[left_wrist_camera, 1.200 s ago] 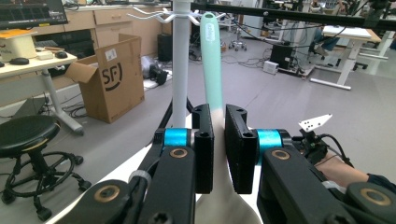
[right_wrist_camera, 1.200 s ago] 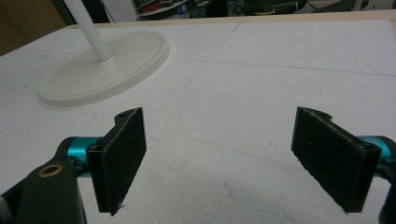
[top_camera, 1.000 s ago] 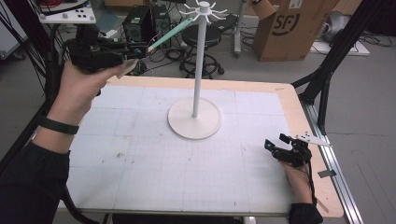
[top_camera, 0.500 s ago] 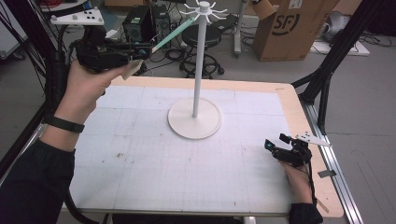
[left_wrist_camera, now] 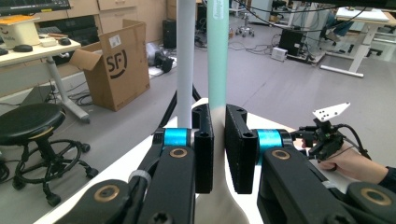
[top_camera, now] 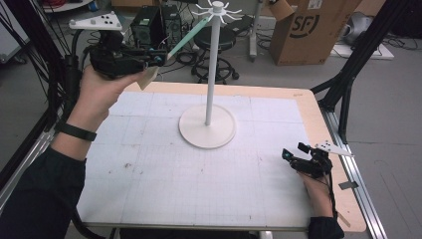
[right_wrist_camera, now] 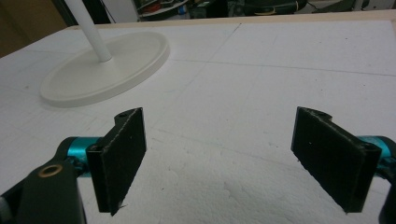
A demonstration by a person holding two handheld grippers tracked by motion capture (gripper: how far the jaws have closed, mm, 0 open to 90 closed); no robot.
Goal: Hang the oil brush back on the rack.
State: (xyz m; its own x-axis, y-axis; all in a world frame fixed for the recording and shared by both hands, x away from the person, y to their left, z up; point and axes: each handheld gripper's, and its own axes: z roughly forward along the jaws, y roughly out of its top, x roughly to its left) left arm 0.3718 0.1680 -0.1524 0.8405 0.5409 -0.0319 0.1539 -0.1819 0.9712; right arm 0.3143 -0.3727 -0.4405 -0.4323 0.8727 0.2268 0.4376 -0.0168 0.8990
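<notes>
Fingers (left_wrist_camera: 204, 149) of left gripper (left_wrist_camera: 217, 154) clamp mint spatula (left_wrist_camera: 217, 56) — lifted closer to rack (top_camera: 213, 64).

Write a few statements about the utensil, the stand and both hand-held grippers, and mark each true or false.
1. The left hand-held gripper is shut on a mint-green utensil handle. True.
2. The utensil already hangs from the white stand. False: it is gripped, its tip near the hooks at the stand's top.
3. The right hand-held gripper holds a spoon. False: its jaws are open with nothing between them.
4. The right hand-held gripper rests low over the table. True.
5. The stand lies tipped over. False: it stands upright on its round base.
</notes>
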